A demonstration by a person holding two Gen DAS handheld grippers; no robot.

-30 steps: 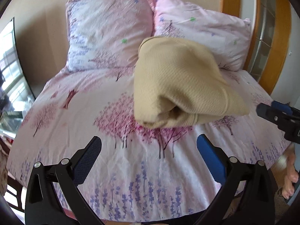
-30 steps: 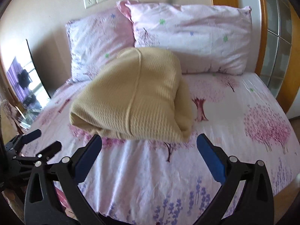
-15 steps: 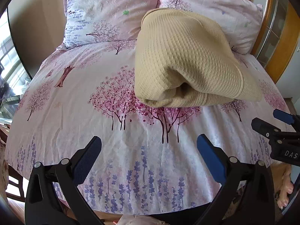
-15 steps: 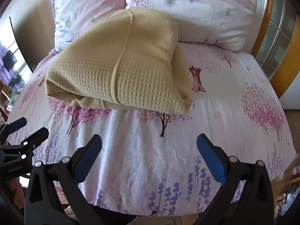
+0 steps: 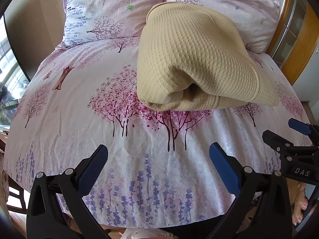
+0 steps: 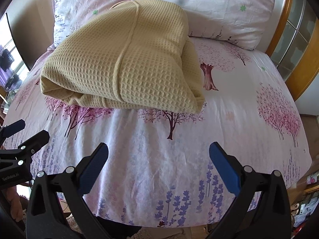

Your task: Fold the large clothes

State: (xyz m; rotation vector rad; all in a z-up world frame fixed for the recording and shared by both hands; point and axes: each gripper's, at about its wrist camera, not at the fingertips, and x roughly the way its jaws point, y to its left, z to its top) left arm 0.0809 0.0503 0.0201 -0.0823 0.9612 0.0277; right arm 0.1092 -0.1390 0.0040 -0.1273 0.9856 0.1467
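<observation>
Folded garment (image 5: 191,59), one only, beige waffle-knit, is seen lying as a thick bundle on the bed sheet (image 5: 79,119), towards the head end, its far edge set against the pillows. In the right wrist view the same garment (image 6: 123,59) is shown with a narrow seam or strap run lengthwise across its top layer; which of the two it is cannot be told.

Left gripper (image 5: 158,159) is held low over the foot end of the bed, pointed fwd at the bundle, well short of it; its fingers are spread wide w/ nothing between them. Right gripper (image 6: 158,159) is posed likewise, level w/ the left, fingers spread wide and nothing pinched. Each gripper is caught at the edge of the other's view: the right one (image 5: 295,137) at the right side, the left one (image 6: 22,133) at the left side, both kept apart from the garment.

Counts: 1 garment, 2 grippers, 2 pillows. Left pillow (image 5: 111,10) and right pillow (image 5: 229,2) are propped side by side at the head, both printed in the same pink tree pattern as the sheet. A wooden frame (image 5: 293,63) w/ glass panes is seen at the bed's right.
</observation>
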